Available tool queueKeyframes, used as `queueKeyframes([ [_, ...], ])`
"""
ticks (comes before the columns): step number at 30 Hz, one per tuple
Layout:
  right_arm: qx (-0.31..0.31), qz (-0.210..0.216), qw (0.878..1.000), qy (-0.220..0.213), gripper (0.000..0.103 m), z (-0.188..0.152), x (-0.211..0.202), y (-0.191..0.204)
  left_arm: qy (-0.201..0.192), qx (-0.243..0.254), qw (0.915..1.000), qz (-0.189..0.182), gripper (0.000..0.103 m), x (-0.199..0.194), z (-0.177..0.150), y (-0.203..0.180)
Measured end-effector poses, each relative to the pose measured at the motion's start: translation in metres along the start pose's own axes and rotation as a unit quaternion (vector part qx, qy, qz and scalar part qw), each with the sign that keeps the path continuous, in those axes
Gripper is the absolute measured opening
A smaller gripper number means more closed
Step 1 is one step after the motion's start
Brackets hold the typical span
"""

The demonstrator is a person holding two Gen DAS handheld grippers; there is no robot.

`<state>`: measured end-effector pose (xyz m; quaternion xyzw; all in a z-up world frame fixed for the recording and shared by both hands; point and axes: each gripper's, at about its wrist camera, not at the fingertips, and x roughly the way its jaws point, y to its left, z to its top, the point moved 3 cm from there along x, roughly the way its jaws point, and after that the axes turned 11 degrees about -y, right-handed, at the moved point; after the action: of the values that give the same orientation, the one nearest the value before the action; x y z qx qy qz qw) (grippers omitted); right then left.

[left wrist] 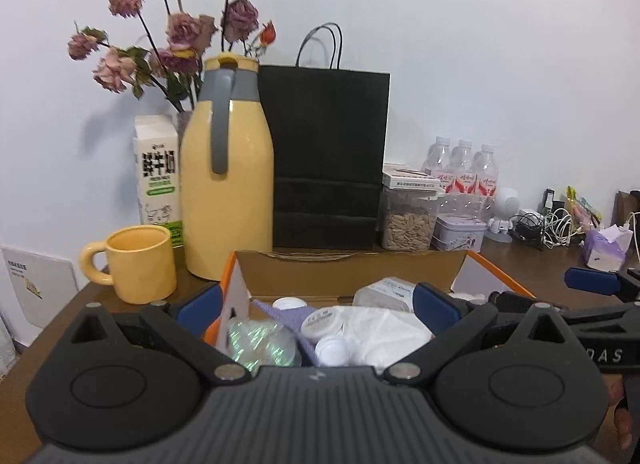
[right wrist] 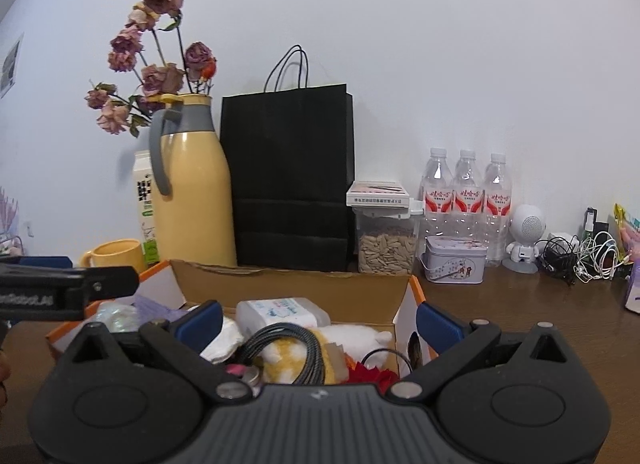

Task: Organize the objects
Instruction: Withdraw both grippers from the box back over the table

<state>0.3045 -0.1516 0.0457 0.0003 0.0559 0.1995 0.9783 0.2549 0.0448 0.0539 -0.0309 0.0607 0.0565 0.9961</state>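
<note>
Open orange-edged cardboard box (left wrist: 352, 268) sits on the brown wooden table (left wrist: 532, 264), near front edge, flaps up. Left gripper (left wrist: 316, 308), black body with blue pads, jaws spread fully wide, nothing held; its fingers straddle the box's left part, above the contents. Right gripper (right wrist: 318, 318), same build, jaws also fully wide and empty, held over the box's right part. In the left wrist view the right gripper shows at the right edge.

Box contents, left side: iridescent clear plastic bag (left wrist: 260, 344), small white round jars (left wrist: 324, 324), white crumpled plastic bag (left wrist: 384, 328), purple cloth piece (left wrist: 288, 316). Right side: clear plastic wet-wipes pack (right wrist: 280, 310), coiled black cable (right wrist: 296, 348), white-and-yellow plush toy (right wrist: 352, 338), red fabric flower (right wrist: 372, 376).

Behind the box: yellow ceramic mug (left wrist: 136, 264) at left, tall yellow thermos jug with grey handle (left wrist: 228, 175), white milk carton (left wrist: 158, 175), dried pink roses (left wrist: 176, 35), black paper bag with handles (left wrist: 328, 159). Further right: clear jar of seeds (right wrist: 386, 244) with small flat box on top, lilac tin (right wrist: 454, 264), three water bottles (right wrist: 466, 191), white round robot-shaped speaker (right wrist: 524, 240), tangle of chargers and cables (right wrist: 580, 256).
</note>
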Motion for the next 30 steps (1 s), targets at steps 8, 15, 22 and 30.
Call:
queueKeyframes([
  [8,0.017,0.004,0.999,0.027,0.103,0.001,-0.045,0.001,0.043,0.015,0.9989,0.011,0.103,-0.042,-0.014,0.004],
  [15,0.023,0.0,0.998,0.056,0.103,-0.01,-0.078,-0.002,0.076,0.02,0.9969,0.008,0.103,-0.072,-0.03,0.002],
  [22,0.025,0.001,0.997,0.078,0.103,-0.023,-0.102,0.002,0.083,0.021,0.9964,0.006,0.103,-0.096,-0.037,-0.003],
  [30,0.022,0.003,0.996,0.084,0.103,-0.029,-0.118,0.01,0.095,0.018,0.9953,0.007,0.103,-0.11,-0.046,-0.003],
])
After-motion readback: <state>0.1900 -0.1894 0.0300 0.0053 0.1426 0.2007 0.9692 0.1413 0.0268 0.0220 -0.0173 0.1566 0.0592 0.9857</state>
